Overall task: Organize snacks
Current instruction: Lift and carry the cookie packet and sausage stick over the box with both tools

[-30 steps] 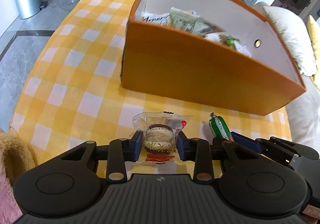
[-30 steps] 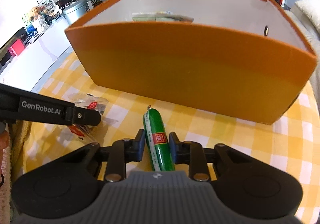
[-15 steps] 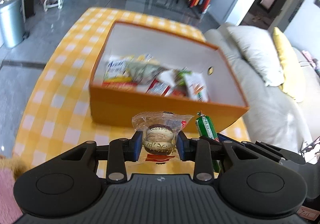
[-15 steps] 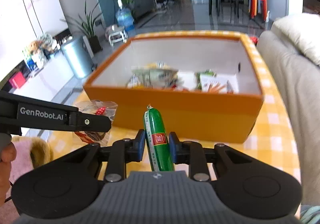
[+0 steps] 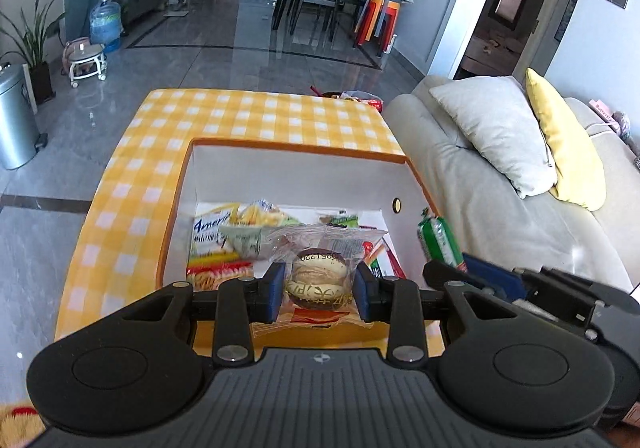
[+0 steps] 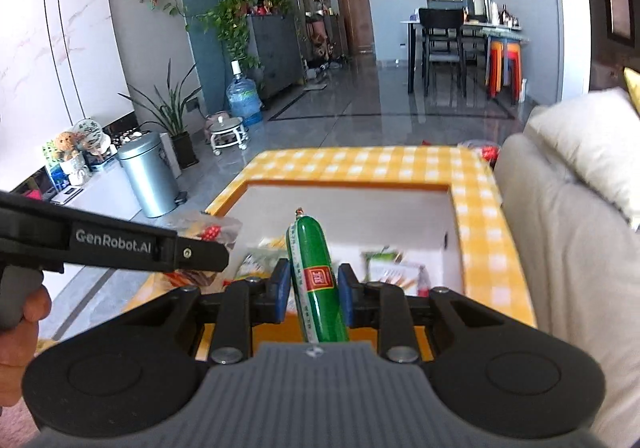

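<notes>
Both grippers hang over the near wall of the orange box [image 5: 404,159], each carrying one snack, which looks like the carry stage of a drop into the box. The left gripper [image 5: 319,290] is clamped on a wrapped round cake [image 5: 318,282], its blue pads pressing the cake's sides through the clear wrapper, so the loose ends of the film stick out above and below. The right gripper [image 6: 313,290] is clamped across the middle of a green sausage [image 6: 316,276], which stands lengthwise between the pads with its tied end pointing away toward the box; gripping it at the waist keeps it from swinging. The box sits at the near end of the yellow checked table [image 5: 256,116], close to the edge that runs beside the sofa [image 5: 472,184], so it is in easy reach of both hands. Inside it lies a heap of snack packets [image 5: 244,232] against the near wall; I count about six, though they overlap too much for a firm number. In all: two grippers, two held snacks, one box. The far half of the box floor is bare, leaving room for both.
</notes>
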Available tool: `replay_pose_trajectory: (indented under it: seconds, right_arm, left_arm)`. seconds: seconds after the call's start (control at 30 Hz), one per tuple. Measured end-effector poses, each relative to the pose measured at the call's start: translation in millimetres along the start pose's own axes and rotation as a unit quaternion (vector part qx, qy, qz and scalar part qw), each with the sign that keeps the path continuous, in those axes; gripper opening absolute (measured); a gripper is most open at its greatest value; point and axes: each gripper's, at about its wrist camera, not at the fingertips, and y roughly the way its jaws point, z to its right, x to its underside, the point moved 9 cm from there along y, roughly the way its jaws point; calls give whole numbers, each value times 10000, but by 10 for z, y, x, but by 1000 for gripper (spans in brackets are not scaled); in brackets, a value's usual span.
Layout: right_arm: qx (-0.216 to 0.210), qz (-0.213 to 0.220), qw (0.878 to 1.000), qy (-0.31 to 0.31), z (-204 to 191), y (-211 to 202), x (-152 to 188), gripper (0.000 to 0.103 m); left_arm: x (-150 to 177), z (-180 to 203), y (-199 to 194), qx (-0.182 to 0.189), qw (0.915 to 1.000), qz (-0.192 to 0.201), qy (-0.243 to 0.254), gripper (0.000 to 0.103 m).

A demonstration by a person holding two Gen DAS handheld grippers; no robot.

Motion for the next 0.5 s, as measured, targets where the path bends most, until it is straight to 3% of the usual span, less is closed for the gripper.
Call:
replay_pose_trajectory:
  seconds: [0.23, 0.5]
  right_arm:
    - [310, -89, 9992, -247, 237, 257, -258, 22]
    - [442, -608, 9953, -608, 433, 761, -318, 22]
  left_arm:
    - [-139, 85, 244, -112, 9992, -149, 346, 39]
    - [-135, 192, 693, -55, 9937, -598, 946, 39]
